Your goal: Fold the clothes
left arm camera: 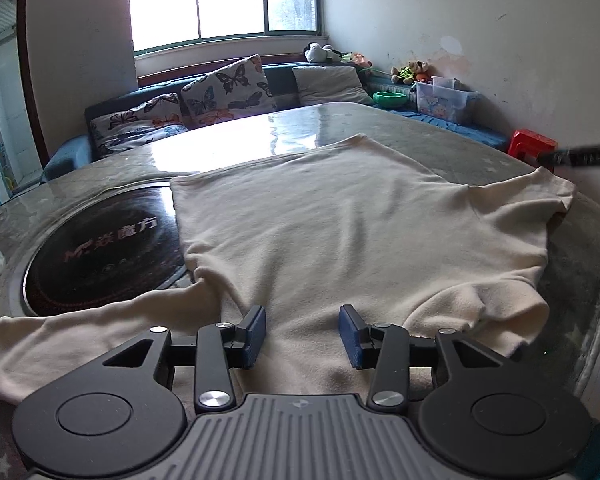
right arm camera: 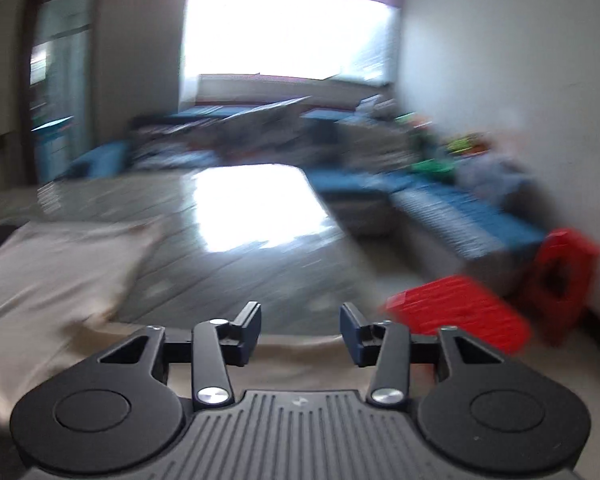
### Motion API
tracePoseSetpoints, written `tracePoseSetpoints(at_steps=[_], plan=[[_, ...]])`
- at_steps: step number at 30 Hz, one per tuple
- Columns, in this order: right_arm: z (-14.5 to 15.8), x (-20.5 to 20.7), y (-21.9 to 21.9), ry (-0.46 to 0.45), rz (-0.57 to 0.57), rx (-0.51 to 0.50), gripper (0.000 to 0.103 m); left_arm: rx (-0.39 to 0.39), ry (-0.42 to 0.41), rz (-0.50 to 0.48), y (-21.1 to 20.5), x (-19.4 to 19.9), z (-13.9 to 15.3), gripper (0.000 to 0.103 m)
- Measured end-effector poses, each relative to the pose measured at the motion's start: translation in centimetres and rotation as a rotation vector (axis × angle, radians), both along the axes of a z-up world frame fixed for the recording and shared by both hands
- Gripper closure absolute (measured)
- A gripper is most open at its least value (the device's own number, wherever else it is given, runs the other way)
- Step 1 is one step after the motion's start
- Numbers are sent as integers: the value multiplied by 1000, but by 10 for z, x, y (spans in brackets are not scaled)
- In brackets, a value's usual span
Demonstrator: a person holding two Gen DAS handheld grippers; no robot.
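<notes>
A cream T-shirt (left arm camera: 340, 224) lies spread on the round glass-topped table (left arm camera: 480, 152), one sleeve trailing to the near left and one bunched at the near right. My left gripper (left arm camera: 303, 334) is open and empty, its blue pads just above the shirt's near edge. The right wrist view is blurred by motion. My right gripper (right arm camera: 300, 332) is open and empty over the table's right side, with the shirt (right arm camera: 56, 272) at its left and under it. Part of the right gripper (left arm camera: 572, 158) shows at the far right of the left wrist view.
A black induction plate (left arm camera: 100, 256) is set into the table at the left, partly under the shirt. A blue sofa with butterfly cushions (left arm camera: 228, 92) stands behind the table under a window. Red stools (right arm camera: 500, 304) stand at the right by the wall. A clear toy box (left arm camera: 444, 100) sits on the bench.
</notes>
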State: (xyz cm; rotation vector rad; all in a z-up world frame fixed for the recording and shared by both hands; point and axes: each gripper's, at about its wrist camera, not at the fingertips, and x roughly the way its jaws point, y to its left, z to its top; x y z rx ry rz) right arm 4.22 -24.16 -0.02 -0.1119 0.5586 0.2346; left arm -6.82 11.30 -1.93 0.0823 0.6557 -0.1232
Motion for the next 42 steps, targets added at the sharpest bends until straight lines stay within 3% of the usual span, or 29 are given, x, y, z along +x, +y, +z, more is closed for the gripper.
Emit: tracePoseSetpoints(at_steps=[3, 7, 9, 18, 21, 27, 32, 42], plan=[[-17, 14, 13, 78, 41, 11, 58, -33, 14, 13, 5, 2, 4, 59], [-31, 28, 7, 118, 1, 22, 55, -53, -21, 47, 18, -10, 18, 53], [-30, 30, 2, 115, -8, 20, 54, -31, -44, 123, 32, -13, 24, 52], [-30, 43, -5, 104, -36, 8, 50, 86, 3, 548, 114, 2, 12, 52], [-31, 47, -4, 100, -37, 2, 50, 124, 18, 683, 141, 7, 8, 46], [-32, 57, -2, 92, -43, -6, 42, 132, 10, 694, 150, 12, 3, 44], [-35, 64, -3, 88, -47, -2, 30, 169, 4, 648, 152, 15, -2, 90], [-35, 77, -5, 90, -56, -14, 19, 276, 11, 654, 156, 24, -9, 93]])
